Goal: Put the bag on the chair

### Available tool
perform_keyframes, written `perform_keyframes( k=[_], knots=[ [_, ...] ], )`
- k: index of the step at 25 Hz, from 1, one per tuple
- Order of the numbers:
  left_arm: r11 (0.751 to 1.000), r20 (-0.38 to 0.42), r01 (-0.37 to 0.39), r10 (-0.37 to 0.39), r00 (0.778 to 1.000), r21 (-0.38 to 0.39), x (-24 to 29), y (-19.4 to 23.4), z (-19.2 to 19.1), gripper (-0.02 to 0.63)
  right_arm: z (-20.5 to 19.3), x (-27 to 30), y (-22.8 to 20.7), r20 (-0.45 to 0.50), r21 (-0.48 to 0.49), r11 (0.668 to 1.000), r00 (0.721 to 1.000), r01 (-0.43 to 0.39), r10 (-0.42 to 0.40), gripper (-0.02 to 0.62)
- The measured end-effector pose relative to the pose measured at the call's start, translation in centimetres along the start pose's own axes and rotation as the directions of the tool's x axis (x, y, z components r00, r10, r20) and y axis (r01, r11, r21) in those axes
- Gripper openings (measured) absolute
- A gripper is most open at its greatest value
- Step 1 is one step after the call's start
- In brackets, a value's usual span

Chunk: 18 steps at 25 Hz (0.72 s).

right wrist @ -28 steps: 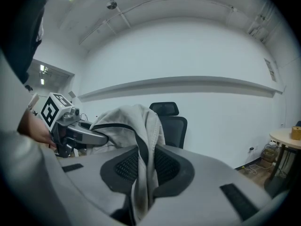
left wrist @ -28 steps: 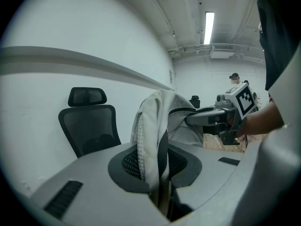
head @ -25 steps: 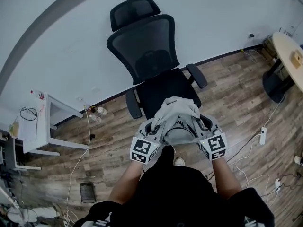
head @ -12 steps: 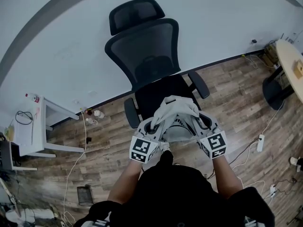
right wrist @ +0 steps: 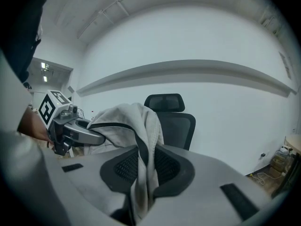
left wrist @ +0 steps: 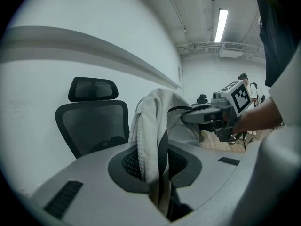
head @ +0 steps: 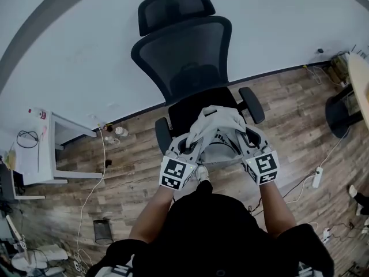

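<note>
Both left gripper (left wrist: 159, 173) and right gripper (right wrist: 141, 173) are clamped on the bag (head: 216, 133), held slack near the front of the chair (head: 184, 56). Soft, light cloth is expected; its bunched top is judged the best hold.

bag (head: 218, 126): carried forward, pinched between left gripper (head: 193, 147) and right gripper (head: 245, 138); now hangs over the front of the seat (head: 199, 100) instead of short of it
chair (head: 184, 51): looms closer, armrests (head: 252, 104) now level with the bag
round table (head: 362, 82): slides to the head view's right edge
</note>
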<state>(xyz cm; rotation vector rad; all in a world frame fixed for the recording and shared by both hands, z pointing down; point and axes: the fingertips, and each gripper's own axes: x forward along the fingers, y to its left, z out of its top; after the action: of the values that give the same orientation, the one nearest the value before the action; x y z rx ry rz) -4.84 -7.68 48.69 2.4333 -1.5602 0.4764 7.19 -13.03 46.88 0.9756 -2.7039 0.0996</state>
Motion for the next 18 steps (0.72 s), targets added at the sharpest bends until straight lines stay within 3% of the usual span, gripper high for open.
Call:
perform_keyframes(
  k=[12,18],
  knots=[
    [1.000,0.016,-0.008,0.008,1.000,-0.011,2.6,6.3,0.8,0.069,1.4,6.8,-1.3,-0.003,0.044,0.999,1.000,0.020,-0.020,0.074],
    [1.000,0.037,-0.029,0.029,0.999,-0.011,3.2,8.2,1.6,0.069,2.3,8.8,-1.7,-0.017,0.001,1.000,1.000,0.007,-0.007,0.074]
  ],
)
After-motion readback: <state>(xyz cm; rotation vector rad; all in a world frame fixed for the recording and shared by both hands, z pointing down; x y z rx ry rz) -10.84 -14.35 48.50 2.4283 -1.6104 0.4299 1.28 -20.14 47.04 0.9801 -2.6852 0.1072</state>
